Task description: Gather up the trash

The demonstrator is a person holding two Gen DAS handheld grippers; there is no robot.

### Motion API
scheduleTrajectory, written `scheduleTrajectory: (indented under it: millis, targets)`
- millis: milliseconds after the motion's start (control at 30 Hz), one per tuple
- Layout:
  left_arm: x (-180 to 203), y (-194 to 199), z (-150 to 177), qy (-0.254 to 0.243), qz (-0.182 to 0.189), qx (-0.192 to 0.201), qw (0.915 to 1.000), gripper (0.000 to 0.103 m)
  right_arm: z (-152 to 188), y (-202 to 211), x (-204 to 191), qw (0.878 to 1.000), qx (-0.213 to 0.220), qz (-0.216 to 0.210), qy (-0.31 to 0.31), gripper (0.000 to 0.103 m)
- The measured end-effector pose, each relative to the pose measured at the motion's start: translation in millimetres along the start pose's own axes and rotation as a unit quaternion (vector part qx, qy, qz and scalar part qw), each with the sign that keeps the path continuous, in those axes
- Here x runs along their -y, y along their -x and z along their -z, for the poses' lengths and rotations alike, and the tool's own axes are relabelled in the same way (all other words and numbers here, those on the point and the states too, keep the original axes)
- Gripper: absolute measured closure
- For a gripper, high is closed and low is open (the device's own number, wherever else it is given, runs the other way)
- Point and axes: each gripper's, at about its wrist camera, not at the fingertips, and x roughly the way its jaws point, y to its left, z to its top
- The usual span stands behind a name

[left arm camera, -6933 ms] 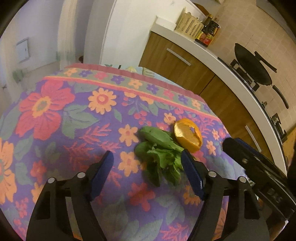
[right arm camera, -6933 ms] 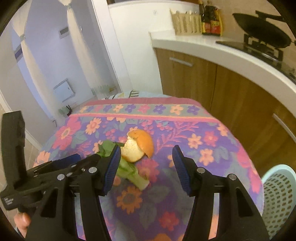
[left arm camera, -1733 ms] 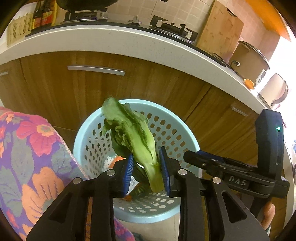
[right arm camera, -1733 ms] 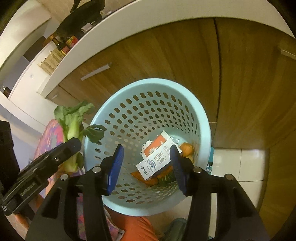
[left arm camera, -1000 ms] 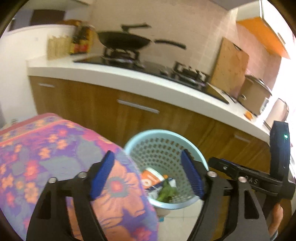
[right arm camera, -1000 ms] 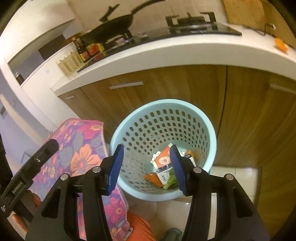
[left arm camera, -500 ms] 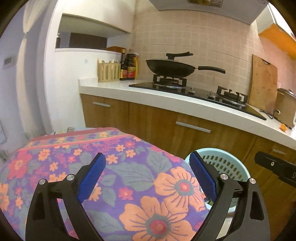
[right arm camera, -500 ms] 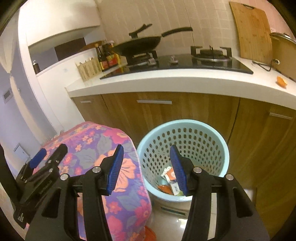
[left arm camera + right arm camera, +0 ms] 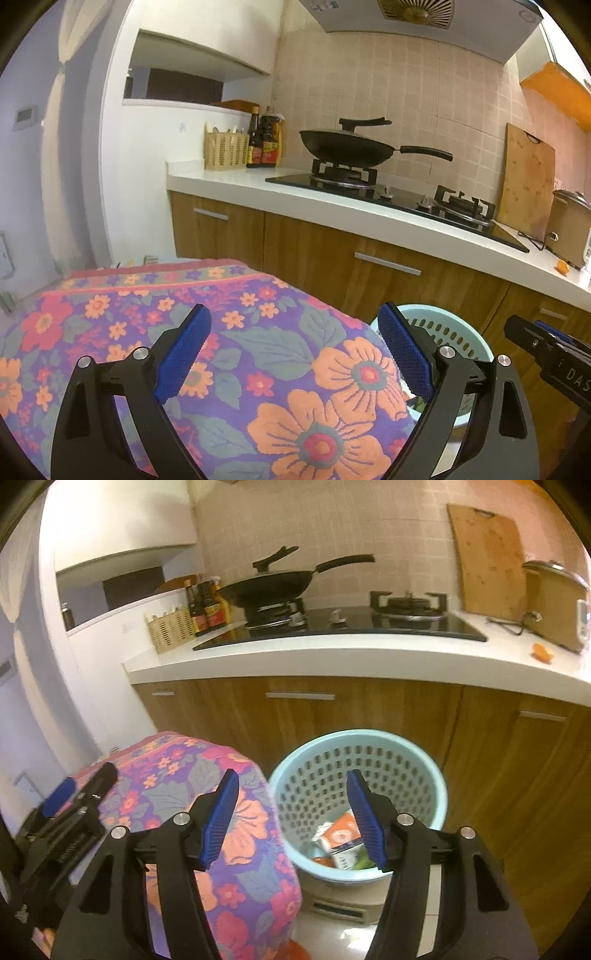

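Greens gone from left gripper [image 9: 295, 354], now dropped among cartons in pale-blue basket [image 9: 421, 757], both grippers' fingers spread and empty, right gripper [image 9: 291, 816] above basket rim, floral cloth [image 9: 258, 350] beneath left fingers.

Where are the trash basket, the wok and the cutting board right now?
trash basket [image 9: 421, 760], right wrist view, on its far rim.
wok [image 9: 343, 149], left wrist view, on its black bowl.
cutting board [image 9: 487, 561], right wrist view, on its wooden face.
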Motion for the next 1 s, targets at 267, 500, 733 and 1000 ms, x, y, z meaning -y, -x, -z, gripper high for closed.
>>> scheduleTrajectory:
  millis: [267, 500, 733, 1000]
  targets:
    - [1, 1, 1, -0.004, 0.001, 0.002, 1.0000, 0.014, -4, 14, 4, 0.999, 0.036, 0.017, 0.010, 0.046]
    - [0, -1, 1, 0.006, 0.010, -0.008, 0.9999, 0.014, -5, 23, 4, 0.998, 0.052, 0.025, 0.019, 0.046]
    - [0, -2, 1, 0.006, 0.011, -0.010, 0.9999, 0.014, -5, 25, 4, 0.998, 0.054, 0.025, 0.018, 0.046]
    - [6, -1, 3, -0.012, 0.008, -0.007, 0.9999, 0.013, -5, 31, 10, 0.998, 0.059, 0.028, 0.009, 0.046]
